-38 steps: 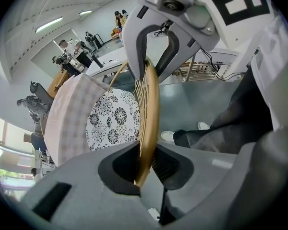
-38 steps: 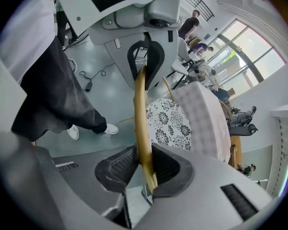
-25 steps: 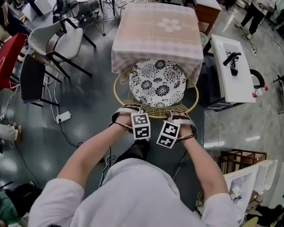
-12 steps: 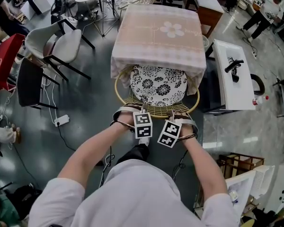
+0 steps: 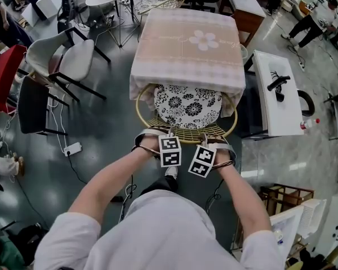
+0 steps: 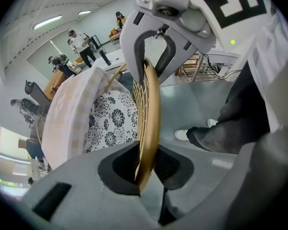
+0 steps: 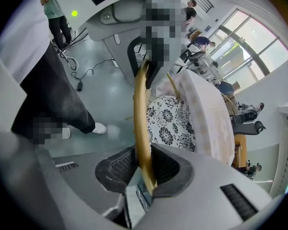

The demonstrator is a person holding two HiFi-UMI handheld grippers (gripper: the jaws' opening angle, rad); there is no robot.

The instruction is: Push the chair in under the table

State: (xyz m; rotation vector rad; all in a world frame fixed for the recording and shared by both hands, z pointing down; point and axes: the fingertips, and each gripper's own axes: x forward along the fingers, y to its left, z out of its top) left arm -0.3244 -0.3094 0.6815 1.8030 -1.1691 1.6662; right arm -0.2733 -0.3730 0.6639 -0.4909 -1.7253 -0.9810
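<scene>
A round rattan chair point(image 5: 183, 133) with a black-and-white flowered cushion point(image 5: 188, 107) stands partly beneath the square table point(image 5: 186, 44), which has a pale pink cloth. My left gripper point(image 5: 158, 133) is shut on the chair's golden back rim point(image 6: 149, 119). My right gripper point(image 5: 214, 134) is shut on the same back rim point(image 7: 141, 123) a little to the right. Both point steeply down. In the gripper views the cloth's hem point(image 6: 67, 123) point(image 7: 206, 114) hangs over the cushion's far half.
Grey and black chairs point(image 5: 62, 58) stand at the left, with a cable and power strip point(image 5: 71, 148) on the floor. A white bench point(image 5: 279, 89) with black tools sits right of the table. People stand at the far right. My shoe point(image 5: 170, 172) is behind the chair.
Both grippers have pushed the chair forward. More of the flowered cushion is now hidden under the tablecloth than a second ago.
</scene>
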